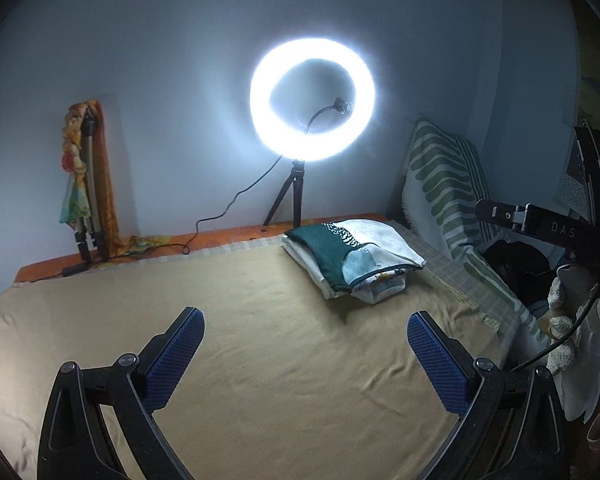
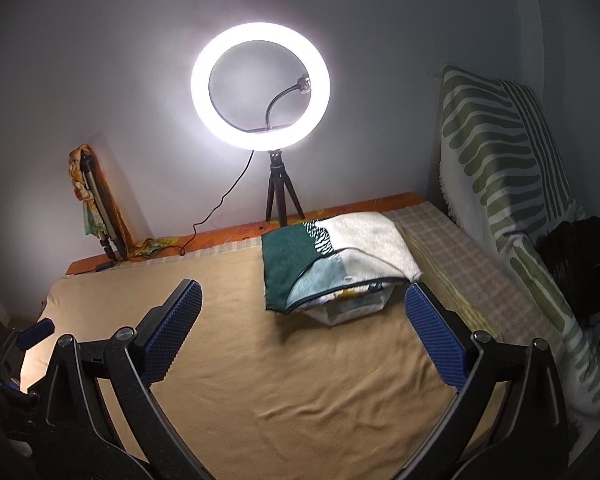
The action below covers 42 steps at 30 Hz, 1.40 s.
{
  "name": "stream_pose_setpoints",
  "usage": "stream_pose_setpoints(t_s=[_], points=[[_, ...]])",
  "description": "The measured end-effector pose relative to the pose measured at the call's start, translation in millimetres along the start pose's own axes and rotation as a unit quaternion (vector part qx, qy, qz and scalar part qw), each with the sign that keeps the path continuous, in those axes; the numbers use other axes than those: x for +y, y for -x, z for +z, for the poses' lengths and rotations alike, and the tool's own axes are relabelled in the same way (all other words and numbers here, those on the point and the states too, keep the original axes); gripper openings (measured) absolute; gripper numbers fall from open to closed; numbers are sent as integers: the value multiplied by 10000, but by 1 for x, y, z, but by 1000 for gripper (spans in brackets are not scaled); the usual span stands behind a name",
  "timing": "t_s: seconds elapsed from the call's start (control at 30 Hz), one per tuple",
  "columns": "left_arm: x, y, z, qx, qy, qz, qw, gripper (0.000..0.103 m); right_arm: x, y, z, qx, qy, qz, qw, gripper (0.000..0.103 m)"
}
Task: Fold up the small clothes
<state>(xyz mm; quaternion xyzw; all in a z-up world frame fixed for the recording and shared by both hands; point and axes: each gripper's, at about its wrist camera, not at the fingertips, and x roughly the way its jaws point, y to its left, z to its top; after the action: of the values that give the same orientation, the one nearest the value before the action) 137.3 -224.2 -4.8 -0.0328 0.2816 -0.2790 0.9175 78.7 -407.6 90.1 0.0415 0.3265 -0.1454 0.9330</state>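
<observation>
both claws hang spread wide with nothing between their blue pads: the left claw over the bare tan blanket on the bed, the right claw a little nearer the stack of folded clothes, whose front edge shows just beyond its right pad. the stack sits at the far right of the blanket, near the striped cushion and in front of the ring light; its top piece is a green and white cloth that overhangs the smaller pieces below. no unfolded garment lies on the open blanket, so the step in hand looks like fetching the next piece; something pale and heaped shows at the right edge of the left view, but i cannot tell what it is. to do it well, take one piece only, pinch it at two corners, lift it clear of the stack so the overhanging cloth is not dragged, and lay it flat in the middle of the blanket with room on every side.
</observation>
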Motion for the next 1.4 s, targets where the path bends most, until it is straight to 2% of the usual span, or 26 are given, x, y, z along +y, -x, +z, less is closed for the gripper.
stream_pose_setpoints(t_s=[0.47, 0.67, 0.97, 1.13, 1.4], points=[[16, 50, -55, 250, -191, 63, 9995, 103, 56, 41, -76, -276, 334, -262, 9987, 103], [20, 67, -64, 38, -142, 276, 9995, 103, 62, 50, -96, -466, 283, -326, 9980, 103], [23, 65, -82, 187, -163, 446, 9987, 103, 63, 40, -118, -436, 324, -297, 9981, 103], [13, 60, -92, 286, -404, 469, 9977, 103, 56, 31, -125, -283, 114, -270, 9992, 103], [1, 60, -99, 320, -679, 539, 9957, 103, 49, 26, -126, -325, 57, -461, 9984, 103]])
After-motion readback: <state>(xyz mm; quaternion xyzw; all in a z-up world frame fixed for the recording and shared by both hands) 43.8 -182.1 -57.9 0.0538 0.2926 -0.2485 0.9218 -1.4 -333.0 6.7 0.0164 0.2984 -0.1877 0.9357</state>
